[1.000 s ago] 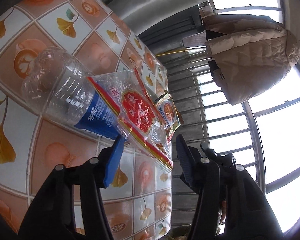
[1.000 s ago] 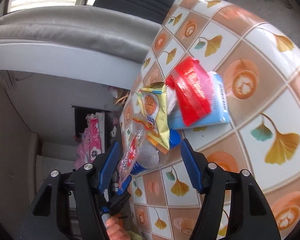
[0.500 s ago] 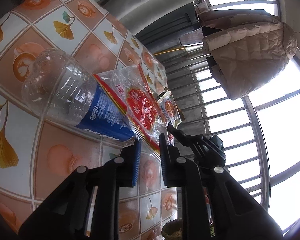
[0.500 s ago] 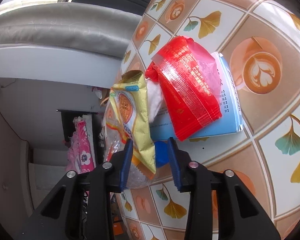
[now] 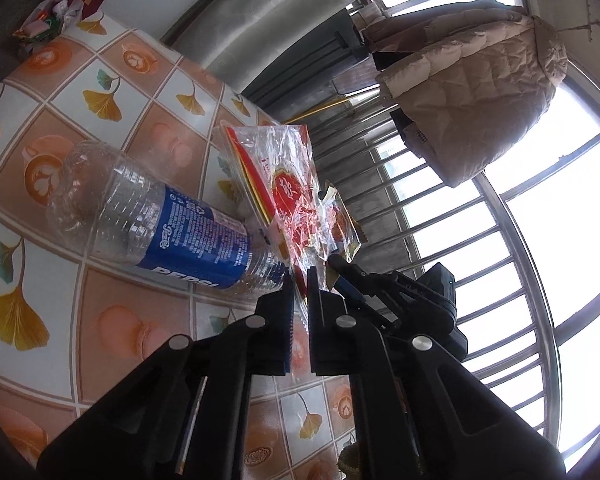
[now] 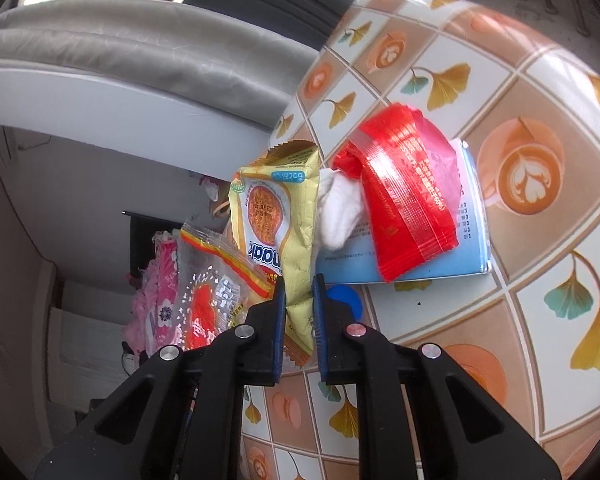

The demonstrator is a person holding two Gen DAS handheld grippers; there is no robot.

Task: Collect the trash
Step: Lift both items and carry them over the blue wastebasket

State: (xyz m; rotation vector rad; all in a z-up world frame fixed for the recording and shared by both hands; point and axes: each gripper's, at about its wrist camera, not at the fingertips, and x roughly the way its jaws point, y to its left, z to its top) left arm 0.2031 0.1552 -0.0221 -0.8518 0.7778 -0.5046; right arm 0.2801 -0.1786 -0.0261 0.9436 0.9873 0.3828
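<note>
On the tiled tablecloth [image 5: 112, 344], printed with ginkgo leaves and coffee cups, an empty clear bottle [image 5: 156, 216] lies on its side, its long axis running from the base at upper left down toward the neck at lower right, close to the left gripper [image 5: 300, 280]. Its blue label reads "PEPSI" along the lower edge. That gripper's jaws have just been closing and now pinch the lower edge of a clear wrapper [image 5: 284, 184] with red and yellow print, which stands up from the pads and leans over the bottle's neck end; its writing is too crumpled to read. Just beside it, the right gripper [image 6: 299, 292] has also just been closing and clamps the bottom end of a yellow snack packet [image 6: 278, 220], whose long axis rises nearly straight up from the pads. The packet's lettering shows upside down and ends in "nack"; the rest is hidden. Near the right pad a blue bottle cap [image 6: 346, 298] peeks out. Behind the packet, a red wrapper [image 6: 408, 196] with small white print and a crumpled white tissue [image 6: 338, 212] rest on a flat light-blue box [image 6: 470, 224]. Beyond the table edge a beige quilted jacket [image 5: 472, 92] hangs by the barred window.
</note>
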